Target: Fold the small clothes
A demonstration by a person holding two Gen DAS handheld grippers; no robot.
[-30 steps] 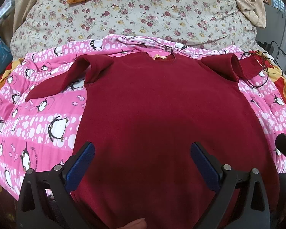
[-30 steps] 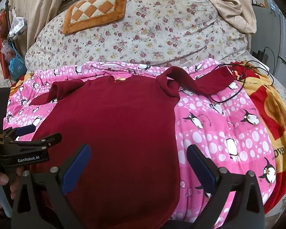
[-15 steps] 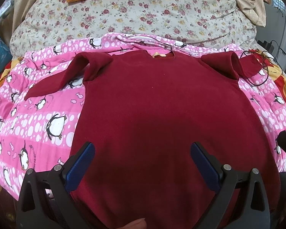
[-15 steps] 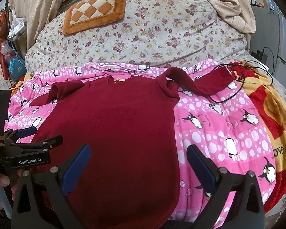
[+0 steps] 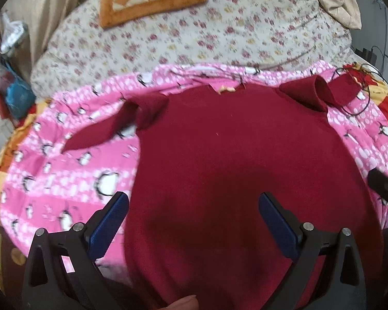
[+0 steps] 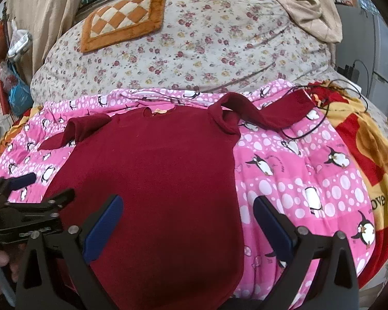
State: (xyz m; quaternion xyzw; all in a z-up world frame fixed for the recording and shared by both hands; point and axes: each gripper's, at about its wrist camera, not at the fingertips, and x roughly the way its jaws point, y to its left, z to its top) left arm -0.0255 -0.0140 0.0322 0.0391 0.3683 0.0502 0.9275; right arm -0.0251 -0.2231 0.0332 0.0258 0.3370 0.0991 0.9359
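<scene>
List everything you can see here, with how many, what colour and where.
sweater: one, dark red, spread flat on the pink blanket, sleeves out
penguin blanket: one, pink, under the sweater
floral duvet: one, cream, behind
checked cushion: one, orange and cream, on the duvet
cable: one, black, by the right-hand sleeve
cartoon blanket: one, yellow and red, right-hand edge
left gripper: black, blue pads, open above the sweater
right gripper: same, open
</scene>
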